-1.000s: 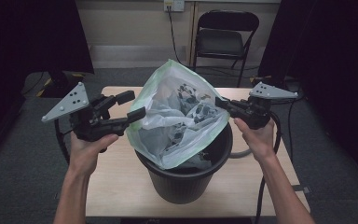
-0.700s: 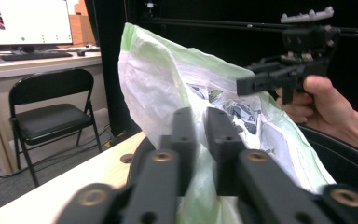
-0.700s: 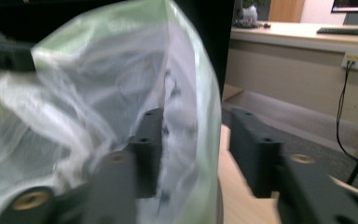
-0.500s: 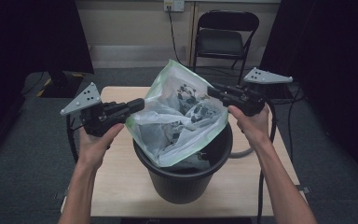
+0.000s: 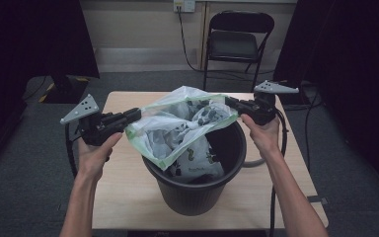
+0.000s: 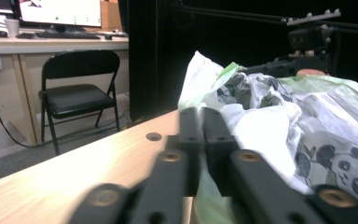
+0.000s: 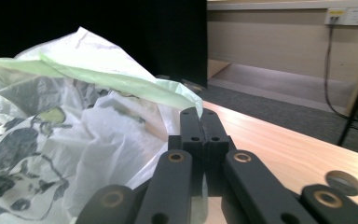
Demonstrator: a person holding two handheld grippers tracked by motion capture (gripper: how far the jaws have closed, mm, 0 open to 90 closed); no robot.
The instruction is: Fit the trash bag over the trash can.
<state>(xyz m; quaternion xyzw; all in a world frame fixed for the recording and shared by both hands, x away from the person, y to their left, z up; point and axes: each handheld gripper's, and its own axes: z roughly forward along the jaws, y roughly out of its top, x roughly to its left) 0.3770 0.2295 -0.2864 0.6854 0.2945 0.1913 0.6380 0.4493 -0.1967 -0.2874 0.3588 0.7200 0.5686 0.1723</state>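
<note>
A thin, see-through green plastic bag (image 5: pixel 177 126), stuffed with crumpled white panda-print wrapping, hangs stretched left to right above a black bin (image 5: pixel 197 182) on the tabletop. Its lower part dips inside the bin's rim, near the left side.

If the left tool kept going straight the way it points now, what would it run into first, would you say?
Most likely the plastic bag that the left tool already pinches; depth beyond is unclear.
</note>
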